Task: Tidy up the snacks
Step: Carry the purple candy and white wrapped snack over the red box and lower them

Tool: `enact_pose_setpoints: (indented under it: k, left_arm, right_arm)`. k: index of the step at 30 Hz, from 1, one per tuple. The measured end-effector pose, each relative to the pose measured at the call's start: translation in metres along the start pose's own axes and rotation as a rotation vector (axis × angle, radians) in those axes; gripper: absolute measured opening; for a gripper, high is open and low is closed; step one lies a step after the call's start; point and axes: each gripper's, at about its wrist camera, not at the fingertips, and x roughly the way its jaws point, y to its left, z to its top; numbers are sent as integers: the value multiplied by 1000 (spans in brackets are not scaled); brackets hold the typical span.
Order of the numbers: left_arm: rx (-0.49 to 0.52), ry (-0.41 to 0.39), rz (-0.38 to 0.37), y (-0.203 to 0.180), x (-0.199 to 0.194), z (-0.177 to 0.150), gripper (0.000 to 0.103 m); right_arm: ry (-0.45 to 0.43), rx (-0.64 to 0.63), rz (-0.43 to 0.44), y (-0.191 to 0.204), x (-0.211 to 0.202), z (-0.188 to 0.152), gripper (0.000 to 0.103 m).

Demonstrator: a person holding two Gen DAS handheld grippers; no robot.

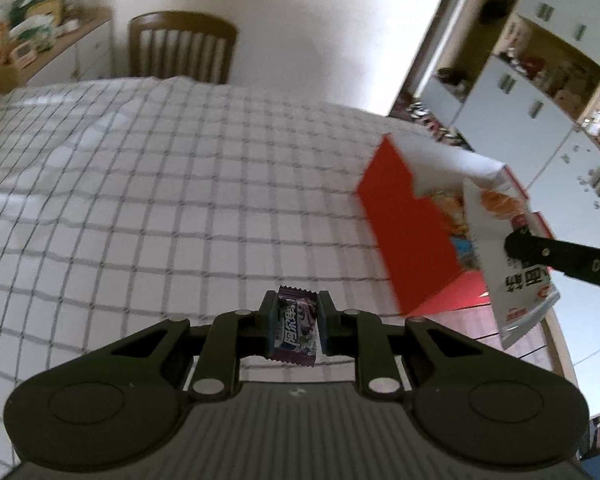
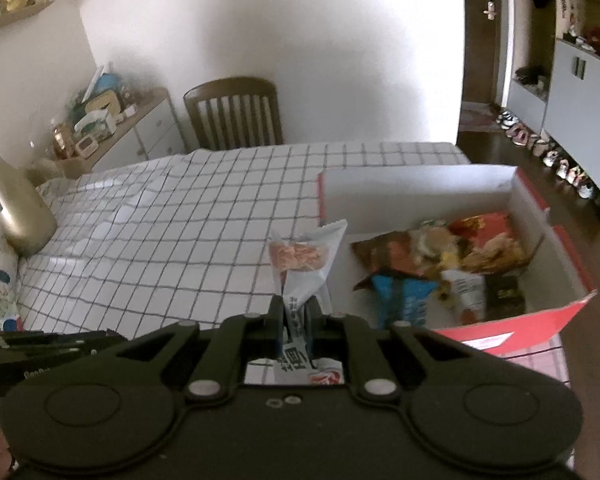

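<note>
2 snacks are in hand, both near the red box on the checked tablecloth. The left gripper is nearly closed on a purple candy, pinched across its width, long axis along the fingers, pointing forward. The right gripper is clamped tight on a white packet by its lower half, long axis upright, picture end up, just left of the box. Judging by this, the step is carrying both to the box, which already holds other packets. Next: bring each over the opening, then let go.
</note>
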Motion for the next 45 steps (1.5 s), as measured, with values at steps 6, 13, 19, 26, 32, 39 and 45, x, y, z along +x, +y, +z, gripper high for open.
enact_pose_setpoints:
  k: [6,13,19,26,32,39,45]
  left_arm:
    - [53,-34,-52,-43,3,22,20]
    - [103,-60,-97,-92,12,44,20]
    - [152,-71,-118,-133,26,60,20]
    - [176,-43,-133,-174,52,74,20]
    - [201,-26,-111,-202,76,82,20]
    - [175,14,-83,-214,117,100,20]
    - [155,65,-48,-217,155,112,20]
  right_arm:
    - [-37,15,-18,-31,-18,8,10]
    - [-67,26,-46,-69,-29,17,10]
    - [-89,33,-70,-103,-34,25,10]
    - [-108,40,-86,-137,-31,38,10]
    - [-101,64,-83,-159,-17,47,10]
    - [-94,93,-69,-177,7,53,10]
    - [-60,123,-41,-186,29,52,10]
